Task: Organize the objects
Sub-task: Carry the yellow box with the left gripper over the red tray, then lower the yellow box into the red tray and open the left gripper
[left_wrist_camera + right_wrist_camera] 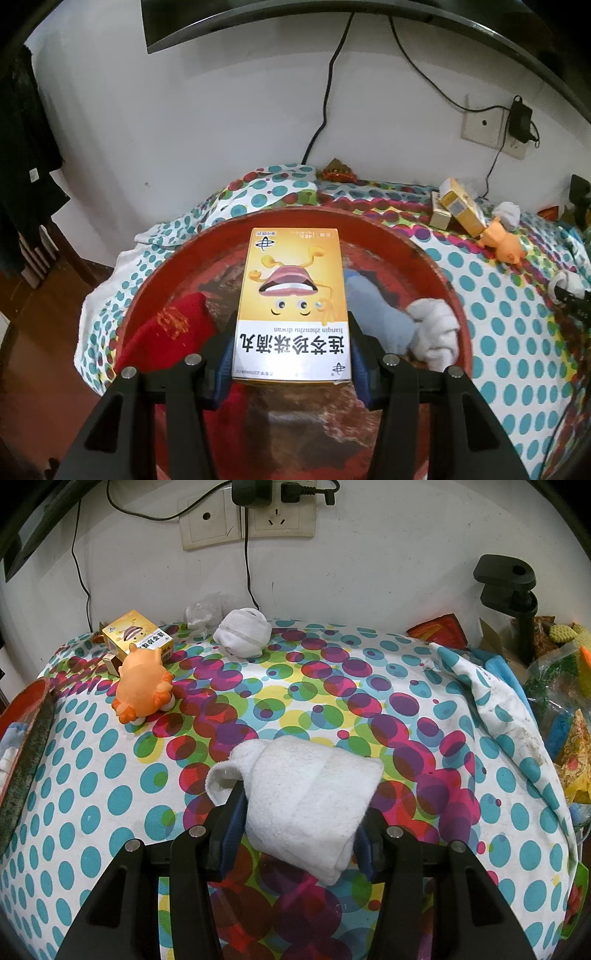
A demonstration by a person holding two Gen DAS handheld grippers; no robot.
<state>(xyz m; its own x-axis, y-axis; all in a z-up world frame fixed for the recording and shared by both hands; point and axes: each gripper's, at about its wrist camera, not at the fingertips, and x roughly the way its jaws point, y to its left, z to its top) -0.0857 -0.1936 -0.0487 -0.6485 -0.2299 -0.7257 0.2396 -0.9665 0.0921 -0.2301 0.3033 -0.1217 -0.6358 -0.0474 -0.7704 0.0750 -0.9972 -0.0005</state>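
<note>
Seen from the left wrist view, the left gripper [291, 354] has its fingers [356, 354] pressed against both long sides of a yellow medicine box [293, 302], gripping it at its near, white-labelled end. The box lies flat and points away, above a round red basin [448, 295] that sits on the table's dotted cloth [517, 332]. Inside the basin, a red pouch [166, 332] lies to the left of the box, and a pale blue cloth [376, 314] with a white sock [436, 332] lies to the right. Whether the box touches the basin floor cannot be told. Far right on the cloth stand two small boxes [456, 208] beside an orange toy [502, 242].

Next, in the right wrist view, the right gripper [299, 830] holds a folded white towel [306, 794]: its fingers [234, 812] are set moderately apart, with the towel bunched between them and draping forward over the dotted cloth [110, 794]. Far left, the orange toy [144, 686] lies just in front of a small yellow box [136, 633]. A balled white sock [242, 631] rests near the far edge, close to the wall. The basin's rim [26, 746] shows at the left edge. A black clamp [513, 590] stands at the far right among cluttered packets.
</note>
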